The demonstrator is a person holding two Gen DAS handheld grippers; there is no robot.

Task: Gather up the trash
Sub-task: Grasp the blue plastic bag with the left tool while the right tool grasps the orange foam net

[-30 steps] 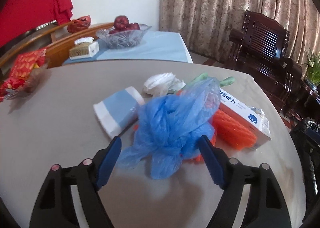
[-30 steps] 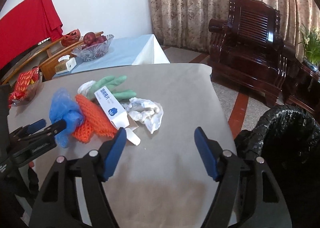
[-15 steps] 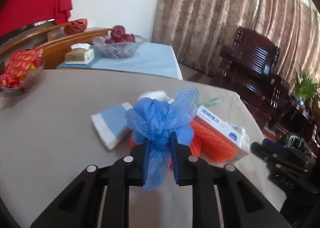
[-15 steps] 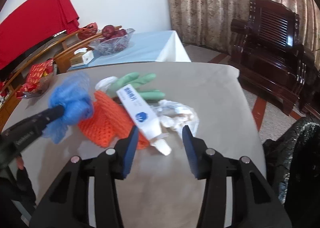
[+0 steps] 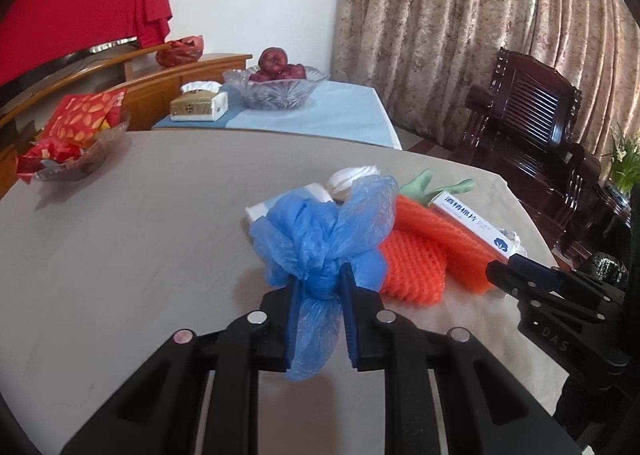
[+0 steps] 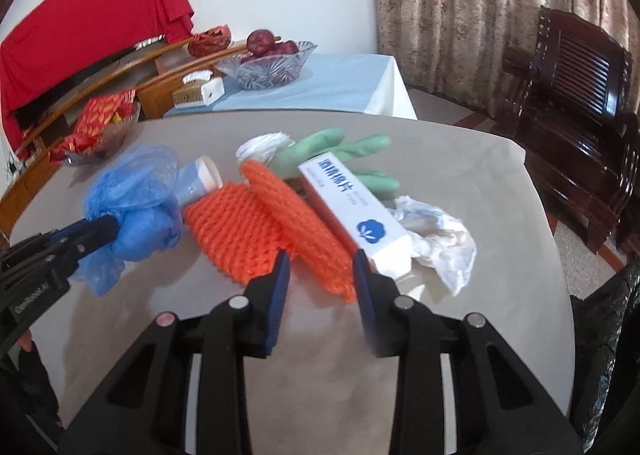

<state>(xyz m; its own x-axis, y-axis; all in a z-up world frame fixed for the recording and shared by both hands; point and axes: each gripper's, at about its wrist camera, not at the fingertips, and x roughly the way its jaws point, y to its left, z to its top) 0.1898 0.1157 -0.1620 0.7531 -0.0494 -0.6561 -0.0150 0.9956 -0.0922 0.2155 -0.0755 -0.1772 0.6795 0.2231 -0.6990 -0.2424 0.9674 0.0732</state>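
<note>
Pinching the crumpled blue plastic bag (image 5: 320, 239) for disposal, left gripper (image 5: 320, 287) lifts it while right gripper (image 6: 320, 267), jaws closing, straddles 1 orange foam net sleeve (image 6: 304, 227).

Black bin bag (image 6: 604, 319) cut off
</note>
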